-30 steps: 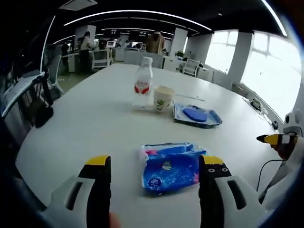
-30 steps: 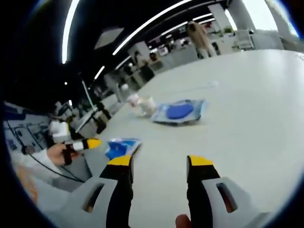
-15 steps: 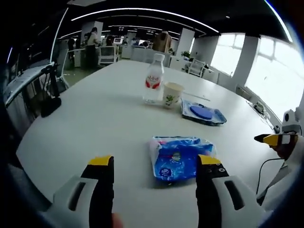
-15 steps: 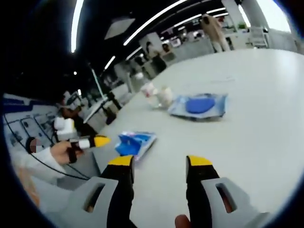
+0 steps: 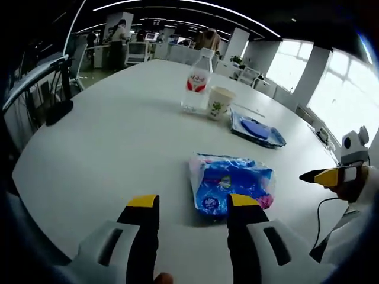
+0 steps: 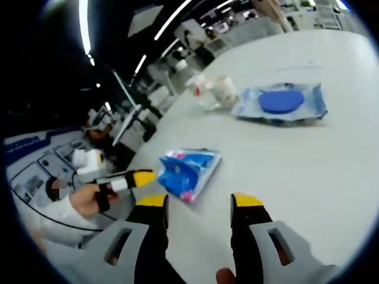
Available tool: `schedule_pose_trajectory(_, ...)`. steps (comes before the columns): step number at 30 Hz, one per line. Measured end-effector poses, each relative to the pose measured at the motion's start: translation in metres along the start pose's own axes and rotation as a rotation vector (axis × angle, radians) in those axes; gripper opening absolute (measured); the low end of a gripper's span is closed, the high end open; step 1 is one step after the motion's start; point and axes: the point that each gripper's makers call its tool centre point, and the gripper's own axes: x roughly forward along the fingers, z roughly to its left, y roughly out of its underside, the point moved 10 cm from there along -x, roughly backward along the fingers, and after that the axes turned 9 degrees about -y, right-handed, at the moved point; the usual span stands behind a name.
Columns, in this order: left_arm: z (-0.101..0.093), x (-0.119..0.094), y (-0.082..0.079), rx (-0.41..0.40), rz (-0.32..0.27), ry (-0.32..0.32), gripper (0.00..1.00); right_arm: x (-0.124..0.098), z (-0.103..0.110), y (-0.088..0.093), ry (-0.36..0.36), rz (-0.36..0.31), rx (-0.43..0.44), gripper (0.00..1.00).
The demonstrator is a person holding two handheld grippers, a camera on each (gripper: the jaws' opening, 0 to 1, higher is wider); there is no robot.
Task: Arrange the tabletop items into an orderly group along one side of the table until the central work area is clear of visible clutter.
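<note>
The left gripper (image 5: 192, 204) has narrowed its jaws and come closer to the blue tissue pack (image 5: 232, 183), which lies on the white table (image 5: 118, 142) near its edge. Bottle (image 5: 196, 83), cup (image 5: 219, 102) and wipes pack (image 5: 257, 129) stand beyond. The right gripper (image 6: 197, 201) hovers with jaws apart, empty.

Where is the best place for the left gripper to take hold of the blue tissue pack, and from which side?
Probably at the near short edge of the blue tissue pack, coming from the left gripper side. The pack lies flat on the white table, soft and thin, its near end just ahead of the open jaws.
</note>
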Motion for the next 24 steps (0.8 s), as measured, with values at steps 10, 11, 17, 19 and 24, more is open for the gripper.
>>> schedule_pose_trajectory(10, 0.001, 0.007, 0.007, -0.059, 0.073, 0.025, 0.29, 0.044, 0.001, 0.005, -0.002, 0.1, 0.072, 0.36)
schedule_pose_trajectory(11, 0.001, 0.007, 0.007, -0.063, 0.076, 0.02, 0.29, 0.045, 0.001, 0.006, 0.001, 0.1, 0.074, 0.35)
schedule_pose_trajectory(17, 0.002, 0.01, 0.01, -0.11, 0.072, 0.034, 0.17, 0.057, -0.004, 0.01, 0.027, 0.103, 0.12, 0.32)
schedule_pose_trajectory(19, 0.0, 0.011, 0.009, -0.114, 0.074, 0.039, 0.13, 0.057, -0.006, 0.012, 0.053, 0.139, 0.086, 0.25)
schedule_pose_trajectory(24, -0.004, 0.013, 0.006, -0.137, 0.066, 0.045, 0.03, 0.057, -0.004, 0.01, 0.011, 0.129, 0.075, 0.05)
